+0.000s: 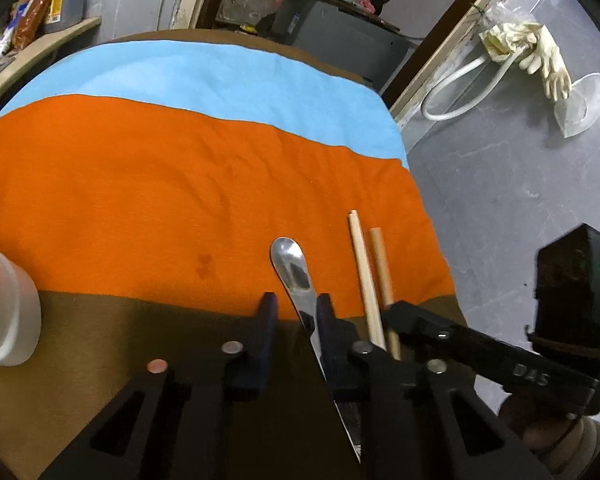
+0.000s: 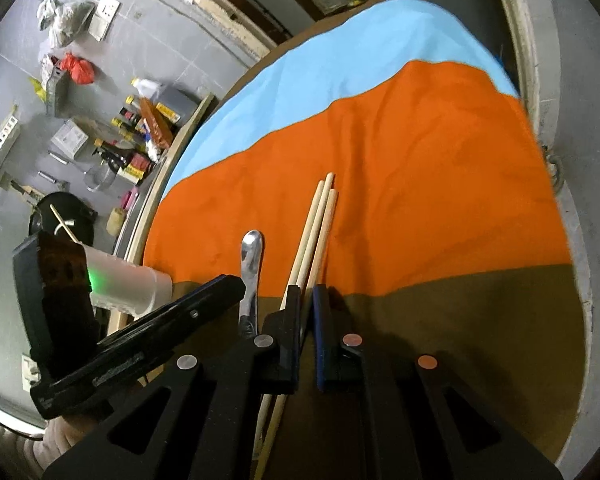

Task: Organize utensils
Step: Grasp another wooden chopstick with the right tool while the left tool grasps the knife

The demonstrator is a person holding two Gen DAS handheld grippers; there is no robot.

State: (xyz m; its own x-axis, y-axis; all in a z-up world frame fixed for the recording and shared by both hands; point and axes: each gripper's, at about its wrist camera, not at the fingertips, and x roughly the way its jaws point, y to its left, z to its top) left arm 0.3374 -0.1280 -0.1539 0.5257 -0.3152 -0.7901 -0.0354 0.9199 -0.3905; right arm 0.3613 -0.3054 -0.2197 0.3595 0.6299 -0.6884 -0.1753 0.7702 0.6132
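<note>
- The left gripper (image 1: 294, 312) fills the bottom of the frame, its jaws apart.
- A metal spoon (image 1: 290, 264) lies between them, against the right finger, bowl pointing up-frame onto the orange cloth (image 1: 140, 184).
- Two wooden chopsticks (image 1: 370, 276) lie just right of the spoon.
- The right gripper (image 1: 396, 312) reaches in from the right edge, at the chopsticks.
- A white cup (image 1: 4, 312) stands at the left edge.

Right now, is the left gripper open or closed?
Open. Its fingers stand apart, over the brown cloth; the spoon lies beside the right-hand finger, not clamped.
</note>
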